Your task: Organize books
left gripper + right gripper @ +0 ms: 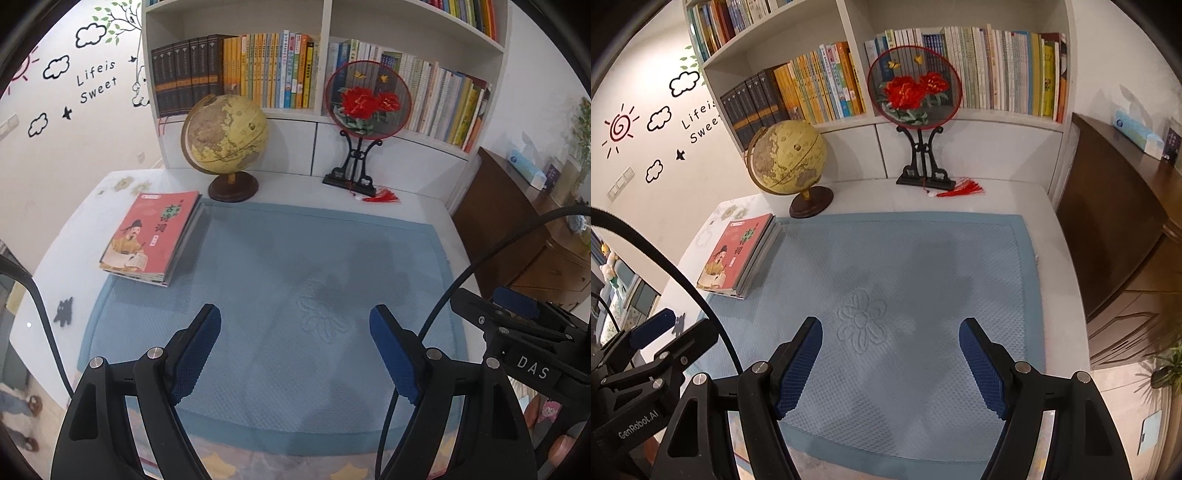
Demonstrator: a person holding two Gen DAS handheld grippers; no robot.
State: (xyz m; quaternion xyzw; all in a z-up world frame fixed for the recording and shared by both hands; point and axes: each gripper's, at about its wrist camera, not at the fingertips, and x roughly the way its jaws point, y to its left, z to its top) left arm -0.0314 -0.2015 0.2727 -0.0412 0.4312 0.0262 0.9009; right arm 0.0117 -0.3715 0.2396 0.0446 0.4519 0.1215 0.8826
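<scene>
A small stack of books with a red cover on top [149, 236] [738, 254] lies flat at the left edge of a blue mat [295, 295] [905, 277] on the white desk. My left gripper [295, 321] hangs open over the mat's near part, nothing between its blue pads. My right gripper [890, 332] is likewise open over the mat, beside an embossed flower [862, 325]. Each gripper shows at the edge of the other's view: the right one [517, 325], the left one [657, 332]. The bookshelf [325, 55] [857, 55] behind holds rows of upright books.
A globe [225, 136] [788, 162] stands behind the book stack. A round fan with red flowers on a black stand [365, 96] [916, 88], with a red tassel, sits at the back of the desk. A brown cabinet [517, 221] [1108, 203] flanks the desk's right side.
</scene>
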